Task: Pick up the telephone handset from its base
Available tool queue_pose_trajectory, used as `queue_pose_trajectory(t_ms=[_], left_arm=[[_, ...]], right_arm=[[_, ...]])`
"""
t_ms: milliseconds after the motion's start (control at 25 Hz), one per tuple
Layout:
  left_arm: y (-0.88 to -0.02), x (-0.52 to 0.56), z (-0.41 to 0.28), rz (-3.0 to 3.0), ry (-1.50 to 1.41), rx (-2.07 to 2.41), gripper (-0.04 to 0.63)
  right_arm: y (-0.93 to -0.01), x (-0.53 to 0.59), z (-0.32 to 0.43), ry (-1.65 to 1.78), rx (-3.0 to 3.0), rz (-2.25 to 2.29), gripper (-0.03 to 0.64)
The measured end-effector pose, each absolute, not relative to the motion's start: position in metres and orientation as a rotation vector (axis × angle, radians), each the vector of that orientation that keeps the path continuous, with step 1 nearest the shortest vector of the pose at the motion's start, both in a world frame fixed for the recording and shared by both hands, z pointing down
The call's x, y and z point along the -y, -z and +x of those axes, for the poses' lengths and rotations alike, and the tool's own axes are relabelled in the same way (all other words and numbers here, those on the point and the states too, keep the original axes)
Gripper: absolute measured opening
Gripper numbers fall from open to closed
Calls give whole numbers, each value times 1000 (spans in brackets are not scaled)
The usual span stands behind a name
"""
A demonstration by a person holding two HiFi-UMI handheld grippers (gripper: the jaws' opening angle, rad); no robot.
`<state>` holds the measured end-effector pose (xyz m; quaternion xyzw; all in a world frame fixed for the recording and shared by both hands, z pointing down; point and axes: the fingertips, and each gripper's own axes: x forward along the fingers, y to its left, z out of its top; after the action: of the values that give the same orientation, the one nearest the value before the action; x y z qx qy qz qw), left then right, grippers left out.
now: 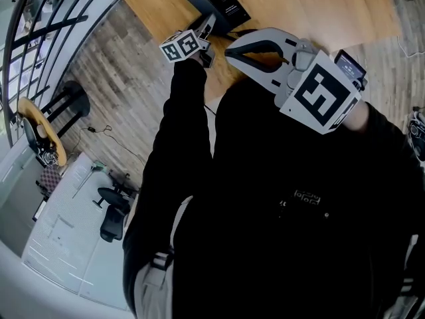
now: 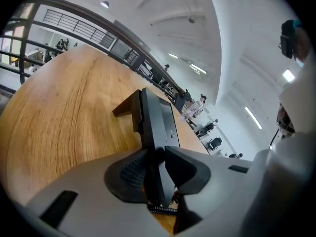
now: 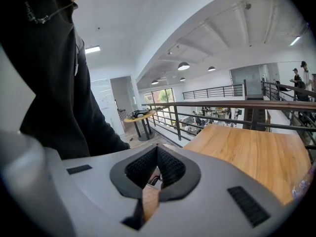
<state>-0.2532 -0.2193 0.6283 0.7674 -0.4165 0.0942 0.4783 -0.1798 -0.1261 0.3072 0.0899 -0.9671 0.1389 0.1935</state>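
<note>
A black telephone base (image 1: 222, 2) lies on the wooden table (image 1: 319, 12) at the top of the head view. In the left gripper view the handset (image 2: 150, 132) stands edge-on between the pads, and my left gripper (image 2: 157, 154) is shut on it, with the base (image 2: 170, 122) just behind. A coiled cord (image 2: 163, 210) shows under the jaws. From the head view my left gripper (image 1: 203, 40) reaches the phone's near end. My right gripper (image 1: 229, 52) hangs beside it near the table's edge; its jaws (image 3: 158, 149) are shut with nothing between them.
The table (image 2: 64, 112) ends close to me and a railing (image 3: 222, 105) runs beyond it. Wooden floor, a black stool (image 1: 70, 98) and a lower level lie to the left. A small round table (image 3: 138, 115) stands farther off.
</note>
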Motion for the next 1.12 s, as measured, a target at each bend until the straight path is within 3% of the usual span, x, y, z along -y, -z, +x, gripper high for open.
queue_pose_trajectory(t_ms=[520, 1120], left_arm=[[-561, 205, -244, 1943, -140, 1031, 75], [-335, 177, -215, 2260, -52, 1388, 75]], right_arm=[[-292, 123, -175, -367, 2754, 300, 17], [-280, 145, -163, -399, 2772, 514, 15]])
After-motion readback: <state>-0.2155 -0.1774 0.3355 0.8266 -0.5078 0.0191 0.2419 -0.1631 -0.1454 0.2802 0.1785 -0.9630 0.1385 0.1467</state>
